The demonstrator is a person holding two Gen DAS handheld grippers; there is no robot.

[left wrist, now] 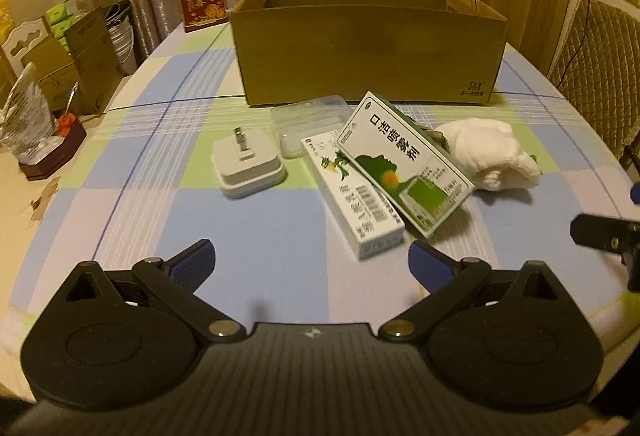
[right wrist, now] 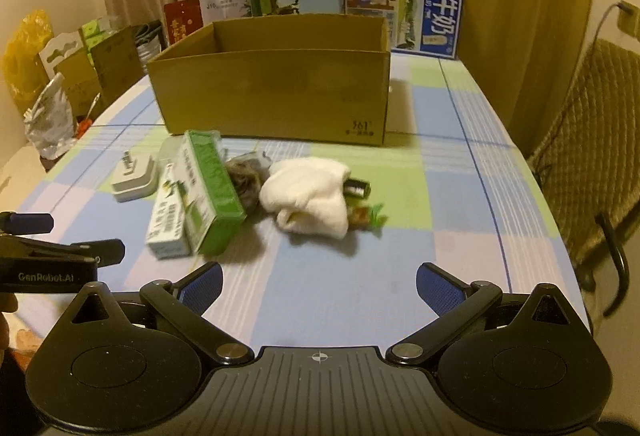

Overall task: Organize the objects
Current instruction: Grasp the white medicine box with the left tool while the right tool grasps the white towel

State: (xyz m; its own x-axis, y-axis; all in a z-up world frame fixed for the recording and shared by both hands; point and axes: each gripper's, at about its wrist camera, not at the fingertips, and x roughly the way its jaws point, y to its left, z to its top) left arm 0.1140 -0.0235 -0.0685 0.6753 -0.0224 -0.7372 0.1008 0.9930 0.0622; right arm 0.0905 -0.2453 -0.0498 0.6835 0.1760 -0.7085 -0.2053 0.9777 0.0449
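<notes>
Cardboard box [left wrist: 366,48] behind both spread hand-held grippers [left wrist: 310,268]

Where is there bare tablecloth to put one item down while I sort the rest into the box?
Free: the strip between both open grippers and the pile, and the stretch right of the white cloth toward the chair. Crowded: in front of the cardboard box, where charger, clear case and medicine boxes cluster.
</notes>
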